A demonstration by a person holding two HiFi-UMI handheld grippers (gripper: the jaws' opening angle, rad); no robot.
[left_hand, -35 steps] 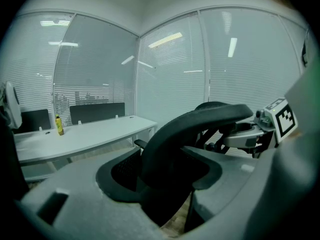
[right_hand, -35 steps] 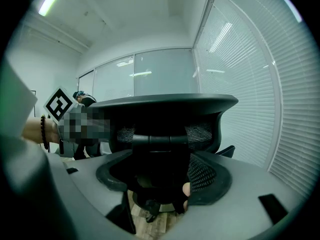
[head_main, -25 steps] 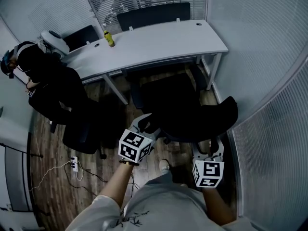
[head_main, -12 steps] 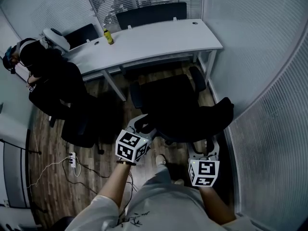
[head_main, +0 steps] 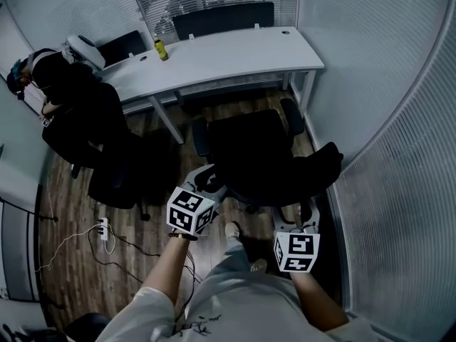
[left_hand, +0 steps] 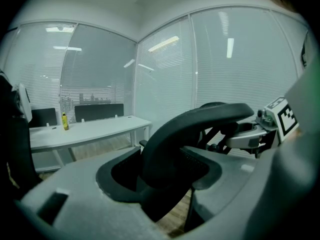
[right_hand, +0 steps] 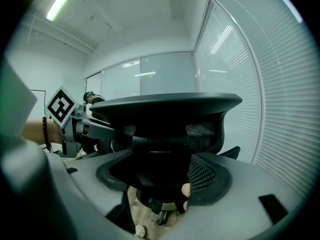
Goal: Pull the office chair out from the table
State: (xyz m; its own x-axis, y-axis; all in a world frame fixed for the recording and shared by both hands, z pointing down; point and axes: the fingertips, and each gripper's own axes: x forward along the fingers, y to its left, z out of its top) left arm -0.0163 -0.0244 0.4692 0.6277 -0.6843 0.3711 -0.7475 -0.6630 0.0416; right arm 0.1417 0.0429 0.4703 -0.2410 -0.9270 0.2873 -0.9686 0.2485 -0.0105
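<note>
**Grippers clamped on the chair back, chair clear of the table**

Fingers of the left gripper [left_hand: 170,164] are closed narrowly on the curved side edge of the office chair [head_main: 256,155] backrest. The black edge fills the gap between the two grey jaws. The right gripper [right_hand: 165,171] likewise grips the backrest, its jaws pressed on either side of the dark frame under the mesh. A small pale shape at the inner edge of its 3 o'clock jaw cannot be identified.

In the head view each gripper's marker cube covers most of its jaws. The left gripper sits at 7 o'clock of the chair and the right at 5 o'clock. The chair is mid-frame with its seat toward 12 o'clock, and its base and wheels are hidden under the seat. A strip of wood floor [head_main: 71,212] shows between the seat and the white table [head_main: 214,59].

A yellow bottle [head_main: 160,48] stands on the table toward 11 o'clock. A seated person in dark clothing [head_main: 71,105] is at 10 o'clock, partly cut by the frame. A power strip [head_main: 103,230] lies at 8 o'clock. Blinded glass walls [head_main: 385,84] close the 3 o'clock side.
</note>
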